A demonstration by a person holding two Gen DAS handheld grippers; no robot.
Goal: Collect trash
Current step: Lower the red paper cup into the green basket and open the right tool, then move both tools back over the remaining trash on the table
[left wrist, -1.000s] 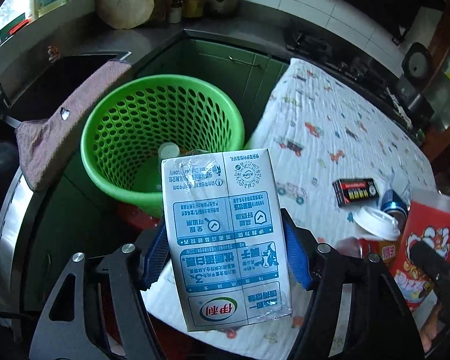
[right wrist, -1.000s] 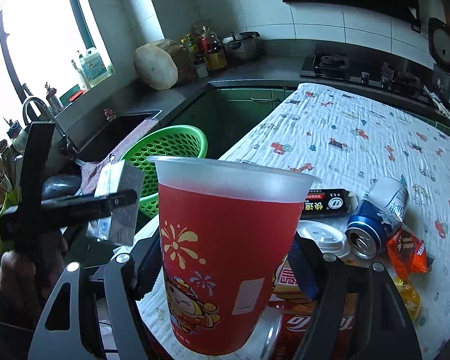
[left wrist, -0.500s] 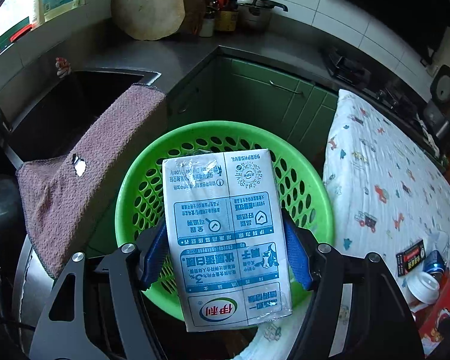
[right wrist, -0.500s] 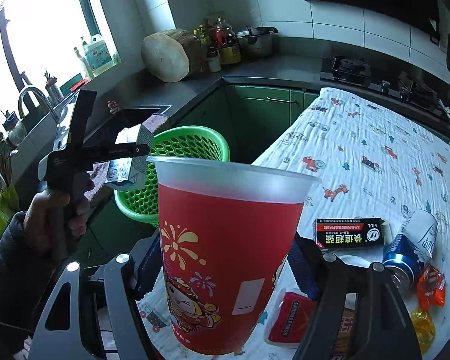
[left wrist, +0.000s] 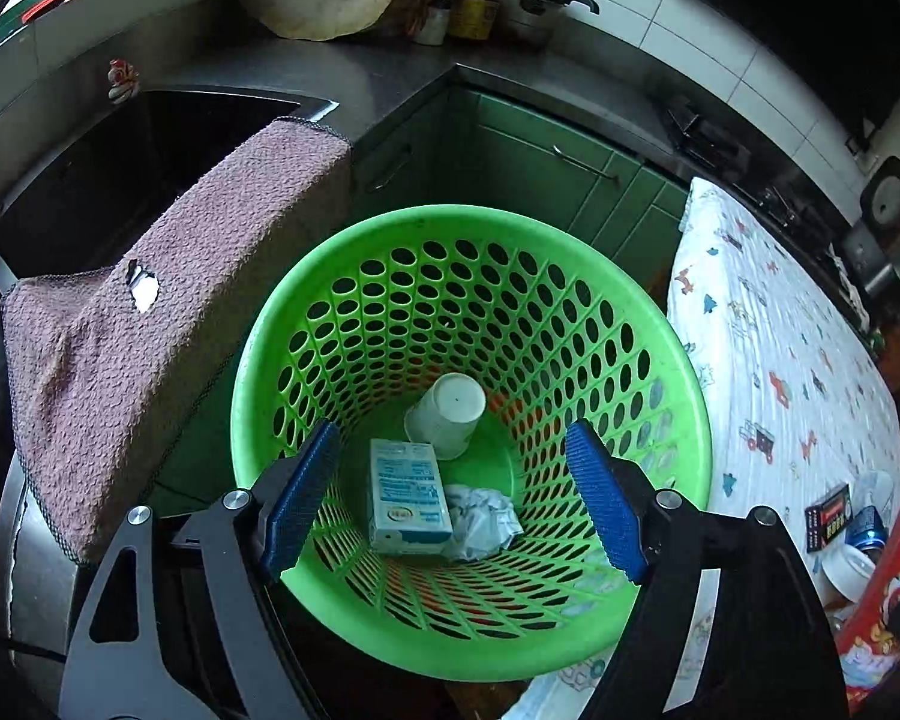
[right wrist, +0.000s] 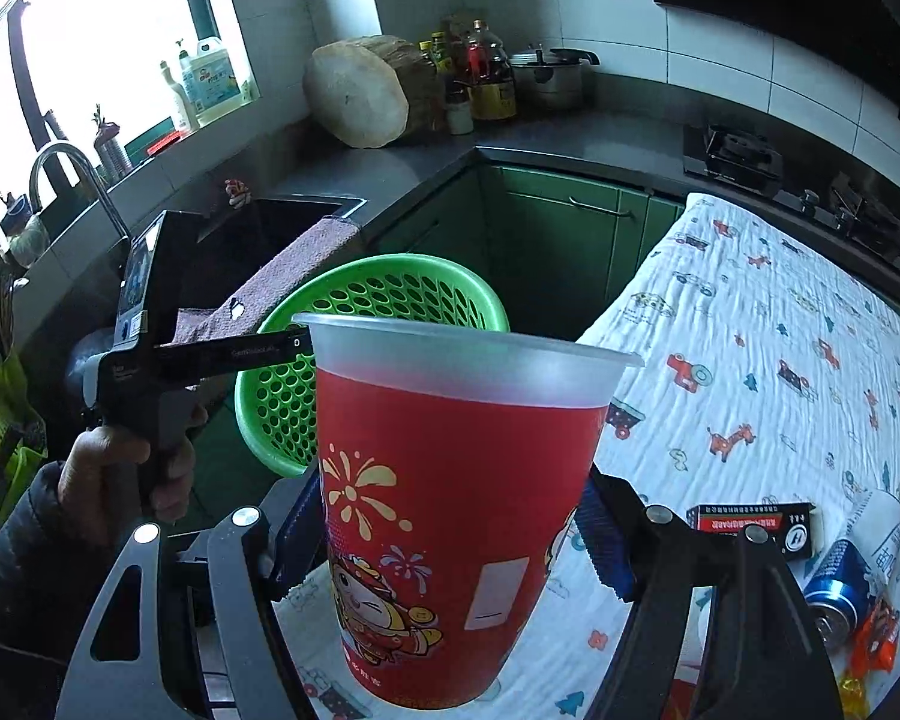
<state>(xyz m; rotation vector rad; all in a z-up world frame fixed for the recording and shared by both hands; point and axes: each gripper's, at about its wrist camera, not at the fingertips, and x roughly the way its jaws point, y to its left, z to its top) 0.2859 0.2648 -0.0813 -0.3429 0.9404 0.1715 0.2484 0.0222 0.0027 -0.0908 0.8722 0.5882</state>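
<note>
The blue-and-white milk carton that sat clamped between the left gripper's blue pads 1 second ago now lies on the floor of the green perforated plastic basket, beside a white paper cup and crumpled white paper. The left gripper's jaws are opening, nothing between them, and it has shifted from the tabletop's edge to above the basket.

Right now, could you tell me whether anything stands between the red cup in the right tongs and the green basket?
Yes: the left tongs hang over the green basket's near rim, their jaws opening and empty, in front of the red cup.
</note>
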